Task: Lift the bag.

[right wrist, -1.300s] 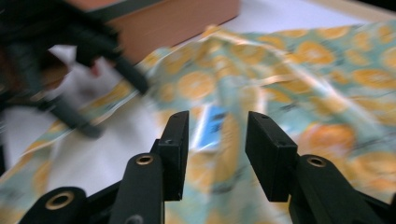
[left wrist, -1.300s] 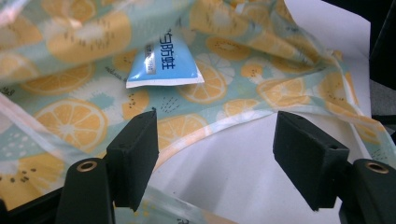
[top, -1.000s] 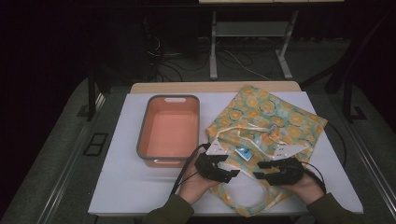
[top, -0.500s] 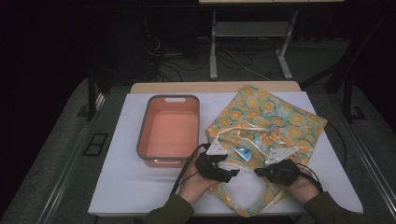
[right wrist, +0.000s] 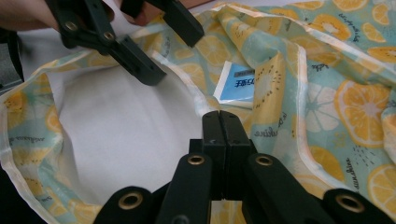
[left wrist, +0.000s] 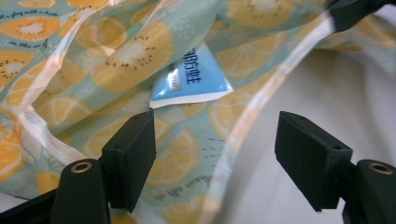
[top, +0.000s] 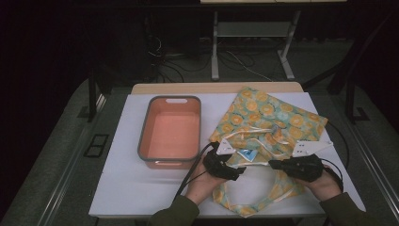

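- One orange tub [top: 170, 132] sits at the left of the white table [top: 122, 188], unmoved from a second ago.
- Two grippers work one fruit-print bag [top: 275, 113]: the left gripper [top: 237, 170], jaws wide apart, straddles its hem below a blue packet [left wrist: 194, 79].
- Right gripper [top: 274, 164], now slightly nearer the left, has its jaws pressed together at the bag's rim, seemingly pinching it.

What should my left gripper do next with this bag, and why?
Probably close the left gripper on the bag's rim. Its jaws stand open astride the pale edge of the bag, while the right gripper looks shut at the opposite rim. Gripping both sides would let you spread the mouth around the blue packet.
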A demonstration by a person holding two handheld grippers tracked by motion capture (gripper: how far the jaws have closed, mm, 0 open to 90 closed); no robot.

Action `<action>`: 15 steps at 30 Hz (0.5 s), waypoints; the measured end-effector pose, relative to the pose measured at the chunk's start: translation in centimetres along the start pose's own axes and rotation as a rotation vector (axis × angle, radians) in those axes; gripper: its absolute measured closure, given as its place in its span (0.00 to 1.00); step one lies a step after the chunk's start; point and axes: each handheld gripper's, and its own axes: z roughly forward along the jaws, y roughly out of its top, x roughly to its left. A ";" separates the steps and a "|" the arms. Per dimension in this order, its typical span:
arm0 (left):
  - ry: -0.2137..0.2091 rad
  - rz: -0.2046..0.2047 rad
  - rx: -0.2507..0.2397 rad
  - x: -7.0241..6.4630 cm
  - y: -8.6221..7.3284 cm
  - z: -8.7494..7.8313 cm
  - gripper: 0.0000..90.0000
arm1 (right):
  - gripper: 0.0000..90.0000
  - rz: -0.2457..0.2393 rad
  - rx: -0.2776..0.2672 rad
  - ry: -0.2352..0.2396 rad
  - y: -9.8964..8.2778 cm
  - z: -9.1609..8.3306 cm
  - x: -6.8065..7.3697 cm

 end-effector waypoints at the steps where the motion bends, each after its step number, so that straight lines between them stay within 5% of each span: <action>1: -0.001 -0.005 0.004 0.2 -0.1 0.2 0.32 | 1.00 0.000 -0.001 0.000 0.0 0.0 0.0; 9: 0.015 0.000 0.052 0.6 -0.4 0.7 0.47 | 1.00 0.013 -0.023 -0.010 0.0 -0.5 -0.4; 15: -0.010 -0.011 0.072 0.6 -0.5 0.9 0.83 | 1.00 0.013 -0.036 -0.011 0.1 -0.7 -0.6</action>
